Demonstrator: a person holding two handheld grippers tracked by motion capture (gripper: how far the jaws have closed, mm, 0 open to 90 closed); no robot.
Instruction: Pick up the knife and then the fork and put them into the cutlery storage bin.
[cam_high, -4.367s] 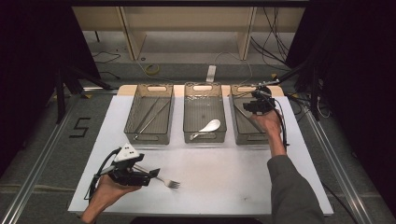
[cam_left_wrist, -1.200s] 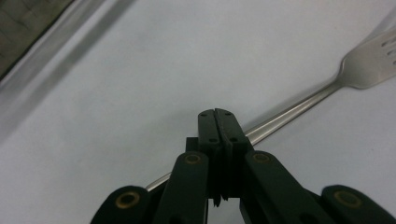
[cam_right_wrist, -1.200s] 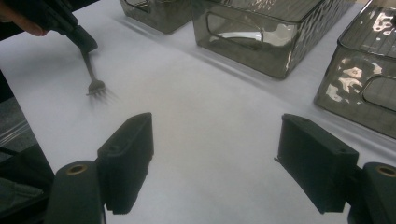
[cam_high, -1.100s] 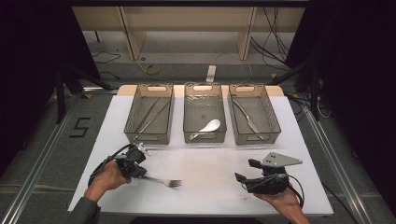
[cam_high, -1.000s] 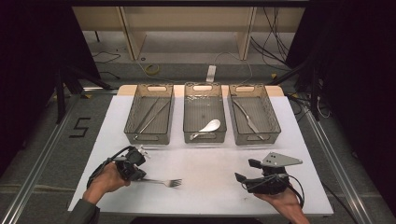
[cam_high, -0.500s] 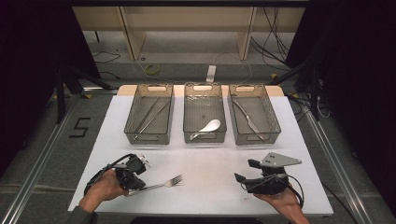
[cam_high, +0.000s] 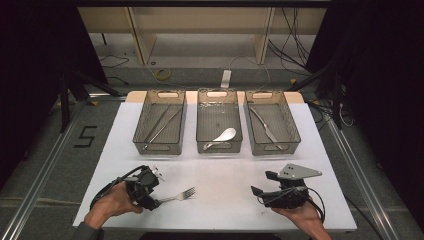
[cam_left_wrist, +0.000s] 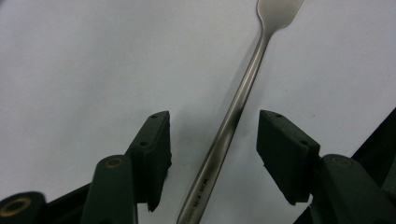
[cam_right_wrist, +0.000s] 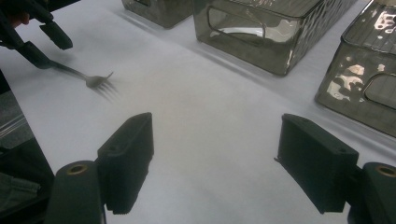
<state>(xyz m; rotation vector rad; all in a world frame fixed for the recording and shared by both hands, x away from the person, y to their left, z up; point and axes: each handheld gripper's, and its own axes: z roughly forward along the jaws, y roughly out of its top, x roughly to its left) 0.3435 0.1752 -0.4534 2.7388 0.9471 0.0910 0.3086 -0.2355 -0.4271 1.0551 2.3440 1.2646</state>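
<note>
A metal fork (cam_high: 179, 195) lies on the white table near the front left, tines pointing right. My left gripper (cam_high: 155, 190) is open, and the fork's handle (cam_left_wrist: 238, 107) runs between the jaws with a gap on each side. My right gripper (cam_high: 262, 183) is held open over the front right of the table, with bare white surface between its jaws (cam_right_wrist: 215, 135). The right gripper view shows the fork's tines (cam_right_wrist: 95, 80) and the left gripper (cam_right_wrist: 46, 42) at its upper left.
Three smoked plastic trays stand in a row at the back. The left tray (cam_high: 159, 149) holds long thin utensils, the middle tray (cam_high: 219, 148) a white spoon (cam_high: 220, 136), the right tray (cam_high: 274, 150) a knife (cam_high: 265, 125). Floor and cables lie beyond the table's edges.
My right gripper has come back from the right tray to the front right. My left gripper slid toward the front edge along the fork's handle, and the fork turned slightly.
</note>
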